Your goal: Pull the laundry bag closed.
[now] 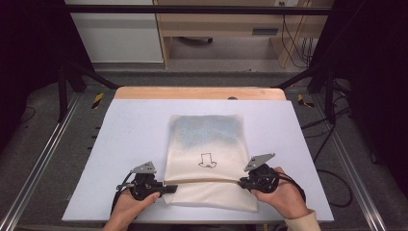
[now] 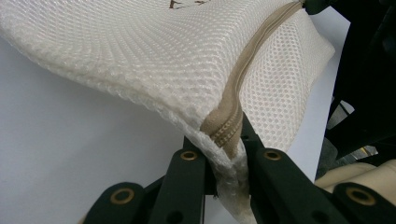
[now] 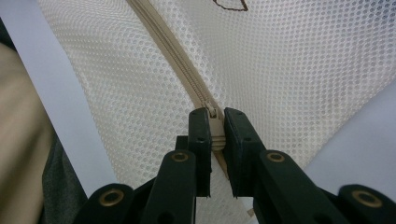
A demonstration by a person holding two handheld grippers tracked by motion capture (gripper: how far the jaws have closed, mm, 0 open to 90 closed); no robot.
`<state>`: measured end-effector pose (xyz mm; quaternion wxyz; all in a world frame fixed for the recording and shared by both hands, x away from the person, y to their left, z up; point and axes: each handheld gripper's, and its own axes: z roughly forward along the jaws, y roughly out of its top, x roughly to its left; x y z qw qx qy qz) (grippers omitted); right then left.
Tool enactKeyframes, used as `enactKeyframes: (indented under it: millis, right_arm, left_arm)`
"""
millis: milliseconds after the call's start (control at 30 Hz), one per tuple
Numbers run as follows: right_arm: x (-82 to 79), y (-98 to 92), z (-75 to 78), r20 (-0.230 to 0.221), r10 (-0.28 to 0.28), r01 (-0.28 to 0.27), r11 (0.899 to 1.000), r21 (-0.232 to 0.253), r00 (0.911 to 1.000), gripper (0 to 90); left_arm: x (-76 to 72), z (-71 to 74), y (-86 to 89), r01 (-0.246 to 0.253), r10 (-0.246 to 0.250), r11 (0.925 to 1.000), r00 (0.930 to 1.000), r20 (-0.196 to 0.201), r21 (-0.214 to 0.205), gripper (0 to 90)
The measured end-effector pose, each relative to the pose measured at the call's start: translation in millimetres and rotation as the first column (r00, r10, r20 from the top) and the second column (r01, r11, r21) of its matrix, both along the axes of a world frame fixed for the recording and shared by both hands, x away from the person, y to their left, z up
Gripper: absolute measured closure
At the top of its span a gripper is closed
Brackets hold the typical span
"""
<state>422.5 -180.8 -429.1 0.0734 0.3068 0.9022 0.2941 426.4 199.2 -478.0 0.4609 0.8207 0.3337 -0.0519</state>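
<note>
A cream mesh bag [image 1: 207, 144] lies flat on the white table top [image 1: 130, 130], with something bluish showing through its far half and a small dark drawing [image 1: 207, 160] on it. A tan zipper [image 1: 202, 182] runs across its near part. My left gripper [image 1: 171, 188] is shut on the bag's left edge at the zipper's end [image 2: 229, 135], and the mesh [image 2: 140, 60] lifts a little there. My right gripper [image 1: 242, 182] is shut on the zipper pull [image 3: 215, 135] at the right end, with the closed zipper [image 3: 173, 51] running away from its jaws.
The table's wooden back edge [image 1: 199, 93] lies beyond the bag. Black frame struts [image 1: 72, 77] stand at both back corners, and cables [image 1: 332, 139] trail on the floor to the right. White surface lies bare to the left and right of the bag.
</note>
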Motion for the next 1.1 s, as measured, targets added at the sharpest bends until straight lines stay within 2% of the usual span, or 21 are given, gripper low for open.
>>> enactKeyframes:
  millis: [1100]
  right_arm:
    - [-1.9, -8.9, -1.5, -0.002, -0.014, 0.014, 1.0, -0.001, 0.9999, 81.9]
  left_arm:
    - [-0.3, 0.7, -0.3, 0.002, -0.002, 1.0, 1.0, 0.008, 0.002, 84.7]
